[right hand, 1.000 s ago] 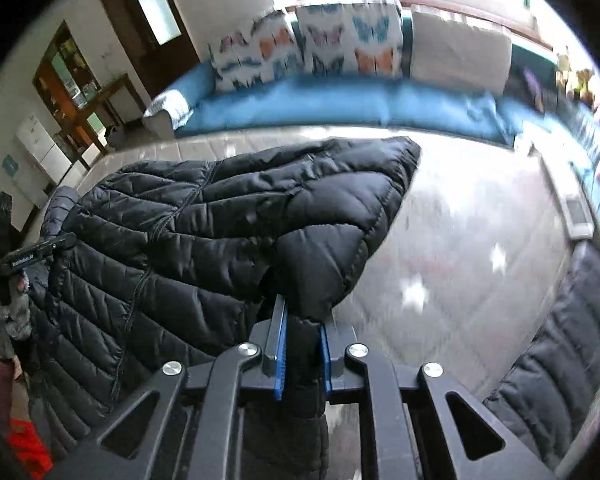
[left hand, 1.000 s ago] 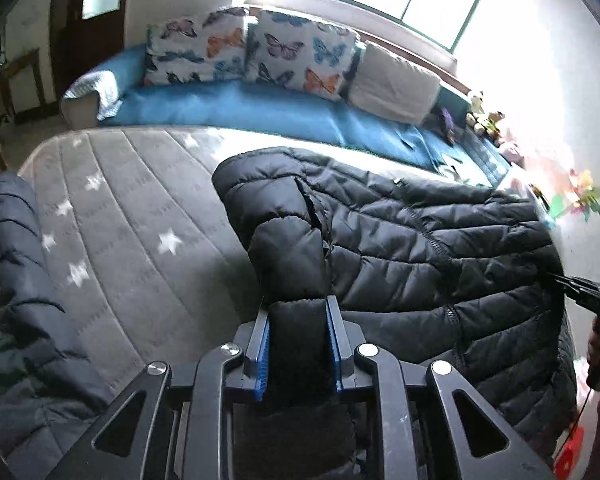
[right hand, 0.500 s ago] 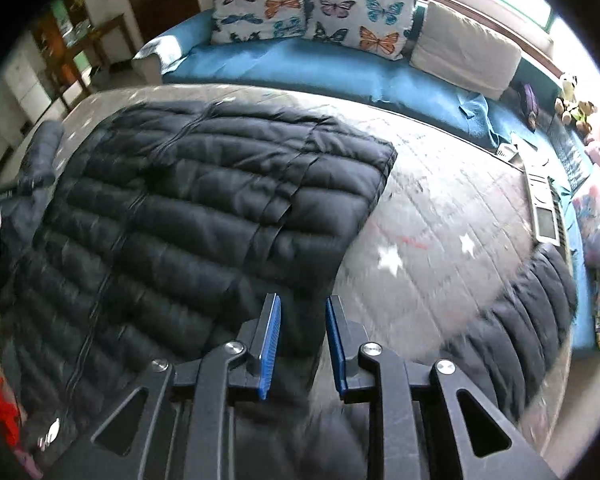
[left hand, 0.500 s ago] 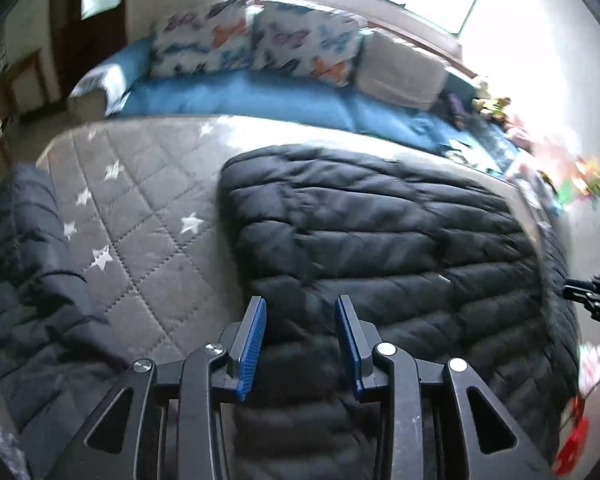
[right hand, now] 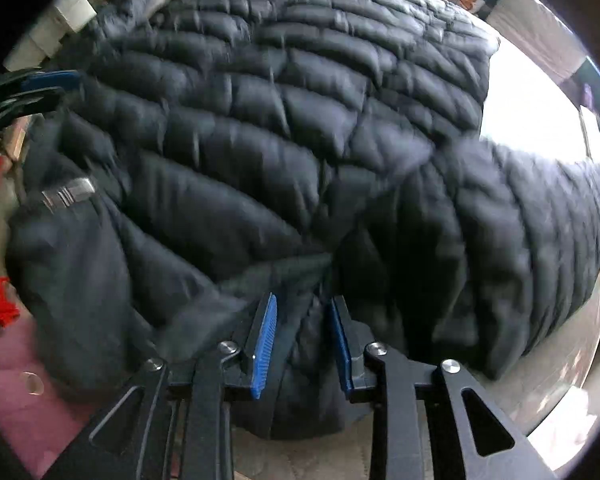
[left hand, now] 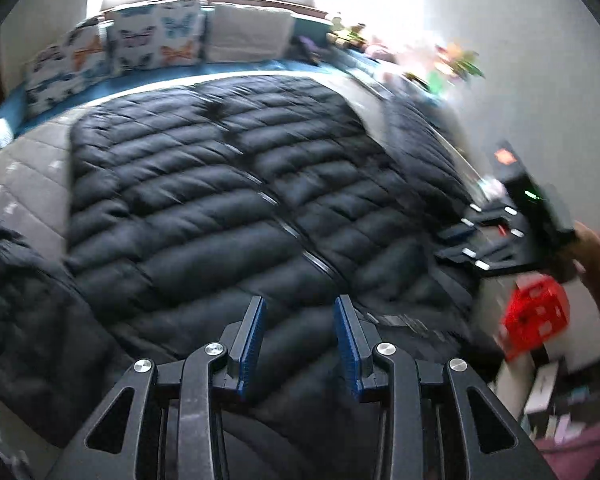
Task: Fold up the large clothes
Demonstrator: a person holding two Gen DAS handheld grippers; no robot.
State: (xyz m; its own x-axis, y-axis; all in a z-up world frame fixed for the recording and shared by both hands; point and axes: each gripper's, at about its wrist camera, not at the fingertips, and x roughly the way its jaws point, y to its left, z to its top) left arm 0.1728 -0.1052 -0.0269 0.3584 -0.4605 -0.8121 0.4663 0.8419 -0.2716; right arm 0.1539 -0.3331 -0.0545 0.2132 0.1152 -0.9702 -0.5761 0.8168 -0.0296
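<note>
A large black quilted puffer jacket point(left hand: 228, 200) lies spread flat on a grey quilted bed, both sleeves folded in over the body. My left gripper point(left hand: 298, 312) is open and empty, low over the jacket's near hem. My right gripper point(right hand: 302, 312) is open, with a dark fold of the jacket point(right hand: 300, 184) lying between its blue pads at the near edge. The right gripper also shows in the left wrist view point(left hand: 480, 236) at the jacket's right side. The left gripper shows in the right wrist view point(right hand: 36, 84) at the far left.
A grey quilted bed cover point(left hand: 32, 172) with white stars lies under the jacket. Butterfly cushions point(left hand: 156, 36) and a blue sofa stand behind. A second dark garment point(left hand: 16, 300) lies at the left. A red crate point(left hand: 536, 316) sits by the right edge.
Both grippers let go of the sleeves, which now lie folded on the jacket. Both have opened and dropped back to the jacket's near edge.
</note>
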